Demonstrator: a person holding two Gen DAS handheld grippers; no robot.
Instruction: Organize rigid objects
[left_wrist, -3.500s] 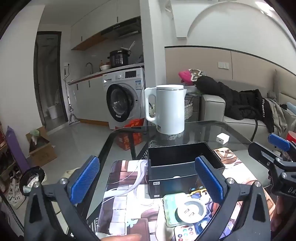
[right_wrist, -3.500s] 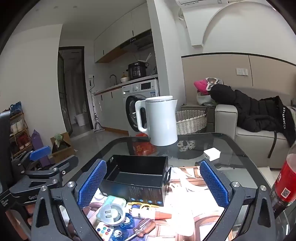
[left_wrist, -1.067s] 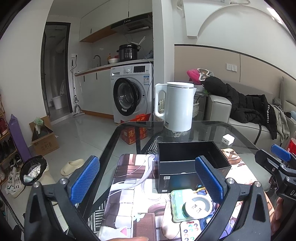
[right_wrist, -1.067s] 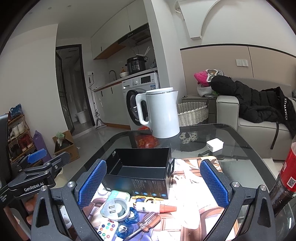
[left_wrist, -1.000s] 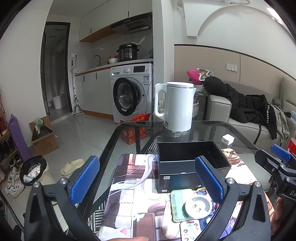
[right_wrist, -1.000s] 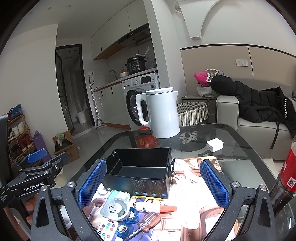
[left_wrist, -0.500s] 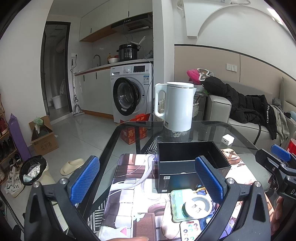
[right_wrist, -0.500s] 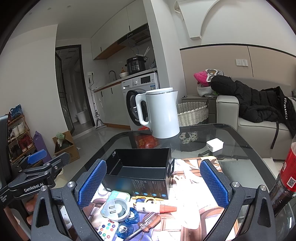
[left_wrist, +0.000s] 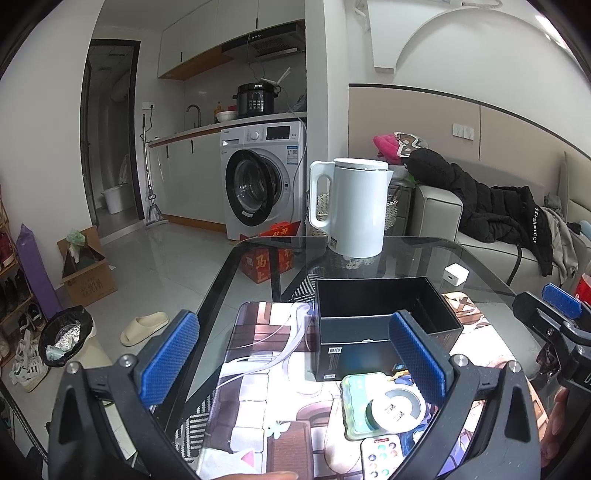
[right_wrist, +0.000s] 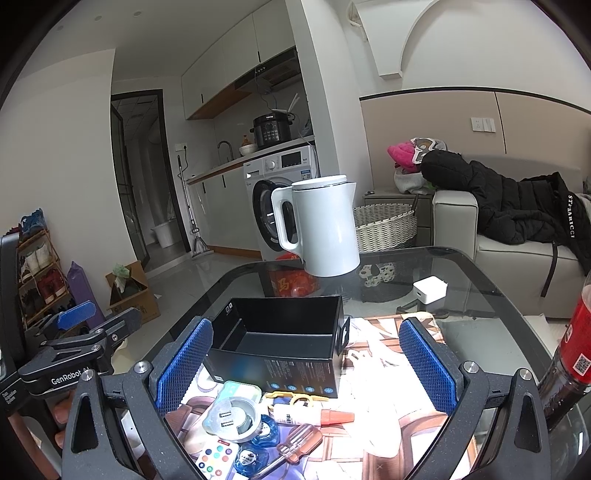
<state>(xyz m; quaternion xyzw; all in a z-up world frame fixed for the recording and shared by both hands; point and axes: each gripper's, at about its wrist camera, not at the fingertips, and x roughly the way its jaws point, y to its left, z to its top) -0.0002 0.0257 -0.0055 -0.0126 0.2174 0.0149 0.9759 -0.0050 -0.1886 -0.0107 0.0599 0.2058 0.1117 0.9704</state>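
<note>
An open, empty black box (left_wrist: 384, 317) (right_wrist: 284, 343) stands on a printed mat on the glass table. In front of it lie small items: a round grey USB hub (right_wrist: 231, 413) (left_wrist: 397, 406) on a green tin (left_wrist: 354, 402), a small remote with coloured buttons (right_wrist: 216, 458) (left_wrist: 380, 456), a glue tube with orange tip (right_wrist: 314, 415), a screwdriver (right_wrist: 295, 446) and blue round pieces (right_wrist: 264, 430). My left gripper (left_wrist: 291, 360) is open and empty, above the mat left of the box. My right gripper (right_wrist: 306, 363) is open and empty, over the items.
A white kettle (left_wrist: 351, 206) (right_wrist: 321, 229) stands at the table's far edge. A white charger (right_wrist: 430, 290) lies at the back right. A red-labelled bottle (right_wrist: 570, 354) stands at the right edge. A sofa with a black coat (left_wrist: 498, 210) is beyond.
Both grippers have stayed nearly still over the last second; since 3.5 s ago both views have pulled back slightly. Nothing was taken hold of.
</note>
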